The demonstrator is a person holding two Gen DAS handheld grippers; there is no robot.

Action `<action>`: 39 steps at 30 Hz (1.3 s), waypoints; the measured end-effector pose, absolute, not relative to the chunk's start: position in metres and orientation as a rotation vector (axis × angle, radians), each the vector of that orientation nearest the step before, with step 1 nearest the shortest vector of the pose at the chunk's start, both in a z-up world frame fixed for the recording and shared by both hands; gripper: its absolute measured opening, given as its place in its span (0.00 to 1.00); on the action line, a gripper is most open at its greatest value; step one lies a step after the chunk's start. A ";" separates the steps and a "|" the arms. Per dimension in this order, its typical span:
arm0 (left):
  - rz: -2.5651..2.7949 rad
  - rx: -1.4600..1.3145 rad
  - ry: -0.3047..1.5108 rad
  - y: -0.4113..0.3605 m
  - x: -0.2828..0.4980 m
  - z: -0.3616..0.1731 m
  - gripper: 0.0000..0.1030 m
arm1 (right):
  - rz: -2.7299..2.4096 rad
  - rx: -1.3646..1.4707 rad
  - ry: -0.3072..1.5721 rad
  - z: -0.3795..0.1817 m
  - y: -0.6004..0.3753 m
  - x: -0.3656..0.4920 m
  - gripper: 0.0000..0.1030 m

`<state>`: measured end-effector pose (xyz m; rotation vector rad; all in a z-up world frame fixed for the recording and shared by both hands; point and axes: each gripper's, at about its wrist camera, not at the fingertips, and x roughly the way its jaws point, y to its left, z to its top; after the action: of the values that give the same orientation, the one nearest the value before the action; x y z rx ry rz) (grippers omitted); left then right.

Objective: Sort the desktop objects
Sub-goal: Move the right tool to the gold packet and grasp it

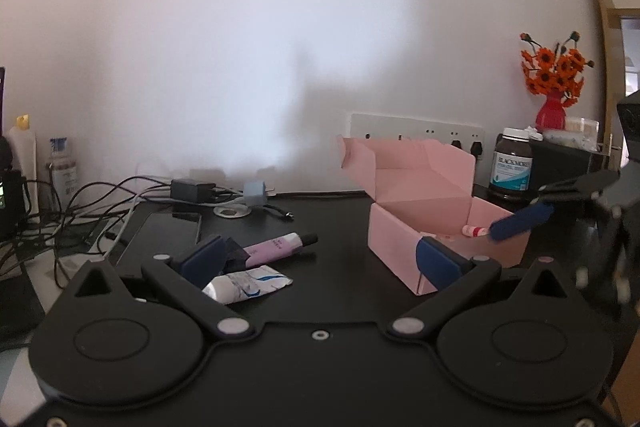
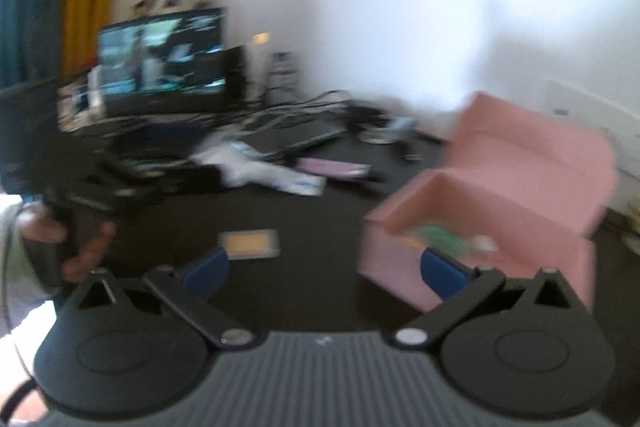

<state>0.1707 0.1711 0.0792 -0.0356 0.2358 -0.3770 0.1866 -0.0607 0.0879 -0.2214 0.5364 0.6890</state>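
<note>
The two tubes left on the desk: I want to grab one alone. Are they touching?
Cannot tell. In the left wrist view the left gripper's finger hides where the purple tube and white tube converge; the right wrist view is blurred.

Only one word can be read. The brown bottle [image 1: 513, 163] with the white cap, standing at the back of the tabletop [image 1: 340, 227] near the pink box [image 1: 404, 239], has a label that says "BLACKMORES" in big letters. The smaller lines under that word are too tiny to read.

The purple tube [image 1: 276, 246] and the white and blue tube [image 1: 248, 283] have print on them, but it is too small to make out. The clear bottle [image 1: 62, 171] on the far left has a label too, and it is blurry. The screen [image 2: 160, 55] in the right wrist view is smeared, so nothing on it can be read.
</note>
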 end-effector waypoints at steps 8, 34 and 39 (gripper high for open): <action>-0.341 -0.080 0.224 0.179 0.172 0.080 1.00 | 0.784 -0.323 0.546 0.070 0.001 0.191 0.99; -0.298 -0.137 0.278 0.187 0.186 0.077 1.00 | 0.811 -0.282 0.668 0.043 0.025 0.233 0.64; -0.295 -0.138 0.285 0.187 0.187 0.077 1.00 | 0.815 -0.283 0.666 0.043 0.026 0.233 0.63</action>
<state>0.1866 0.1872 0.0770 -0.1378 0.2852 -0.2955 0.2333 0.0256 0.0429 -0.2834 0.6662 0.8152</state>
